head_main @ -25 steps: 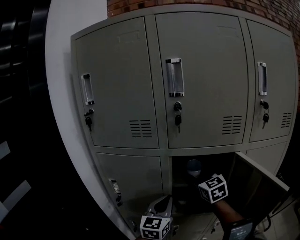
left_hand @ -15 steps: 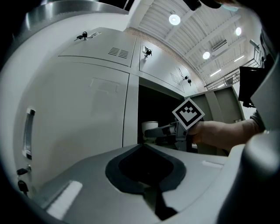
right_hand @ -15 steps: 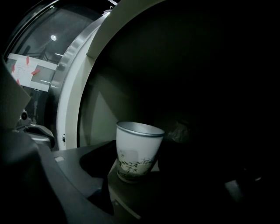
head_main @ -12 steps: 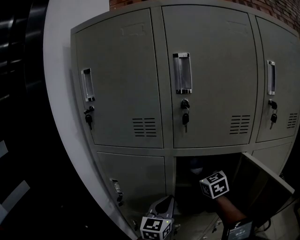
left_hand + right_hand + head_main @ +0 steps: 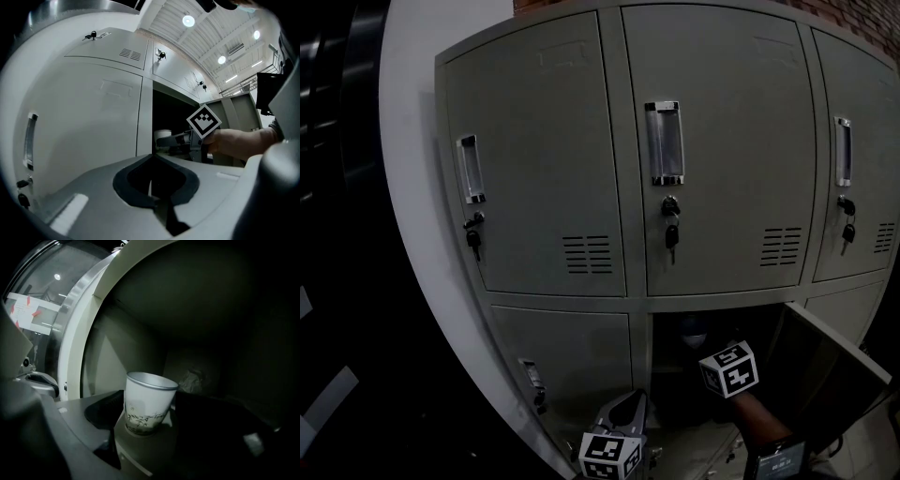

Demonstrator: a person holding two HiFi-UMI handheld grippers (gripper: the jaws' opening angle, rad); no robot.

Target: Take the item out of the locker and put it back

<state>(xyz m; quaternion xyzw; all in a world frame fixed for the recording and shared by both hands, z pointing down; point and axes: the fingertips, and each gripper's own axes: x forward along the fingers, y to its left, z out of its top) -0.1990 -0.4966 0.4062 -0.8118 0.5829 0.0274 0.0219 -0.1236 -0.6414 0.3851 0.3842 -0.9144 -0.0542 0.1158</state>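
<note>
A white paper cup (image 5: 149, 397) with a bamboo print stands upright inside the dark, open lower locker compartment (image 5: 675, 375). It sits between the two dark pads of my right gripper (image 5: 148, 416), whose jaws are opening around it. In the head view the cup (image 5: 694, 330) is only a pale spot beyond the right gripper's marker cube (image 5: 729, 369). The left gripper view shows the cup (image 5: 162, 135) ahead of the right gripper (image 5: 180, 138). My left gripper (image 5: 151, 185) hangs low in front of the lockers, left of the opening, jaws together and holding nothing.
The compartment's door (image 5: 825, 375) hangs open to the right, close to my right arm. The grey locker bank (image 5: 712, 169) has shut doors with handles and keys above and to the left. A white column (image 5: 422, 187) borders it on the left.
The head view has shifted slightly, so the lockers sit a little to the right. Both grippers stay nearly where they were, the right one still reaching into the open compartment.
</note>
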